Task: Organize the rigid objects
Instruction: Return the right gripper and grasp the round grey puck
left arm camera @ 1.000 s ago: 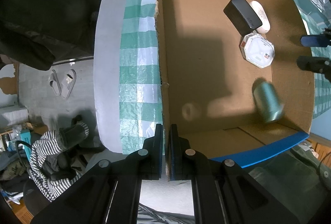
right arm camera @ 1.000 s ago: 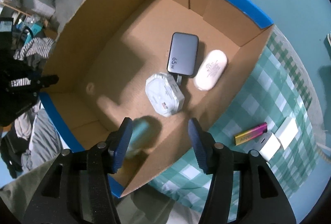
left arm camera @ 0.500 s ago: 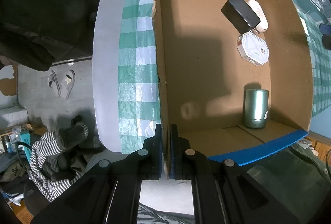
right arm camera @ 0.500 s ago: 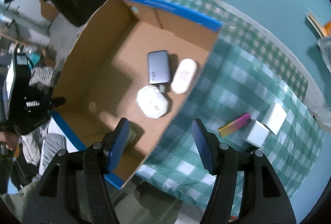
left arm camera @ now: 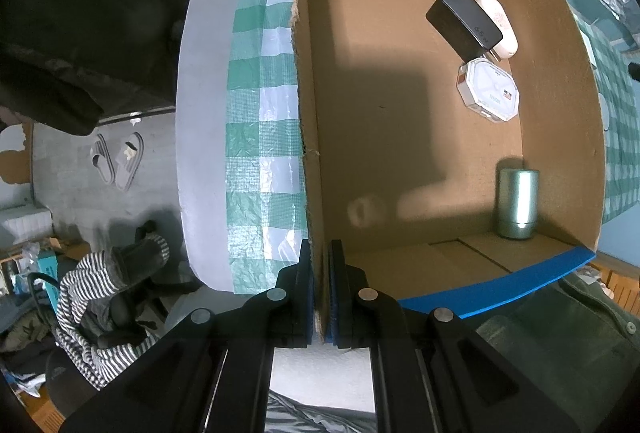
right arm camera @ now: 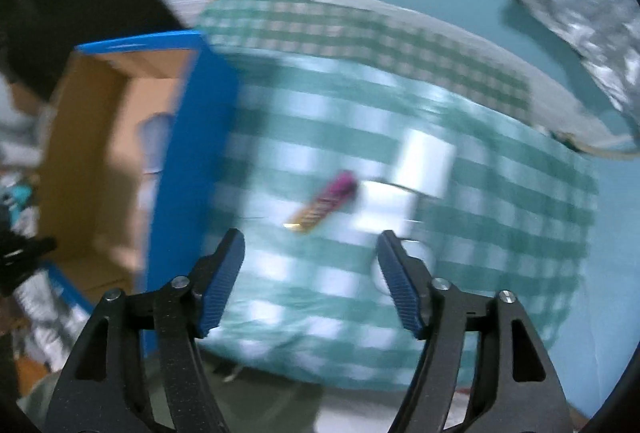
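Note:
My left gripper is shut on the near wall of the cardboard box, one pad on each side of it. Inside the box lie a black charger, a white oval case, a white octagonal box and a green cylinder standing upright. My right gripper hangs over the checked cloth with its jaws opening and nothing between them. Beyond it lie a purple-and-gold stick and two white blocks, all blurred. The box is at the left of that view.
The green-and-white checked cloth covers a round table; the floor with slippers and a chair with striped clothing lie past its edge. A silver foil bag sits at the far right on the teal floor.
The green cylinder left my right gripper and came to stand upright in the box. My right gripper swung away from the box over the cloth, rolling and widening. My left gripper kept still.

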A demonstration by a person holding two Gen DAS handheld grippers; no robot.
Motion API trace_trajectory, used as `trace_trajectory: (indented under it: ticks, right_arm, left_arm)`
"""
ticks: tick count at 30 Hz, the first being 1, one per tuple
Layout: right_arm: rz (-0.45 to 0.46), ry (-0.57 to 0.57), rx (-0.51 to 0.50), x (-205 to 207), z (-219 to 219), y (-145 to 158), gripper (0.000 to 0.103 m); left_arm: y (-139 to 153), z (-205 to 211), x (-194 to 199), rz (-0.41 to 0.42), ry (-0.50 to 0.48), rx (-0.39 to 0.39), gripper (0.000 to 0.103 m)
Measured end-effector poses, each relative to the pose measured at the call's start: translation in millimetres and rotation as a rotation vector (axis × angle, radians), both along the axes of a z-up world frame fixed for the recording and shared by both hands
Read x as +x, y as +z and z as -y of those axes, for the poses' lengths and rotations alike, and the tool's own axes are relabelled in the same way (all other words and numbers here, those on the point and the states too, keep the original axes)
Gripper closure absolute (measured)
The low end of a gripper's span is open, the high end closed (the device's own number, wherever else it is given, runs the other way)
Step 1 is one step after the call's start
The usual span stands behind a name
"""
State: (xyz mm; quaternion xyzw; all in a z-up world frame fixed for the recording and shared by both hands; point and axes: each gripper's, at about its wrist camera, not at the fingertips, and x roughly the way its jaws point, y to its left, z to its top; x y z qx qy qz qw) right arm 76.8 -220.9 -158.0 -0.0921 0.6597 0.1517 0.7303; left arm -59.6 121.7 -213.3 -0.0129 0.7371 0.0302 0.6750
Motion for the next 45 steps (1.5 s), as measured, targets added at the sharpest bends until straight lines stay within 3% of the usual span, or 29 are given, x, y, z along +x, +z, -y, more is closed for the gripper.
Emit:
trace_trajectory:
  ticks: [11,24,29,32,45]
  right_arm:
    - [-0.112,-0.176,0.014,12,75,-71,0.031]
    - [-0.174,-0.195,-0.028,13,84,-121,0.031]
    - [-0.182,-0.186,-0.06,12,82,-132,0.031]
    - [-0.155,-0.182,-0.063,13,81,-128,0.041]
    - [-0.194,-0.175,-0.038,12,61,-124,0.041]
  left_arm:
    - [-2,0,0,-0.013,0.002,0.0,0.097]
    - [-5,0,2,-0.025,0.006,0.004,0.097]
    - [-4,0,2,-0.025,0.007,0.004,0.097]
    - [-4,0,2,-0.025,0.008,0.002,0.097]
    - [-4,-1,2,-0.028,0.011,0.003,0.097]
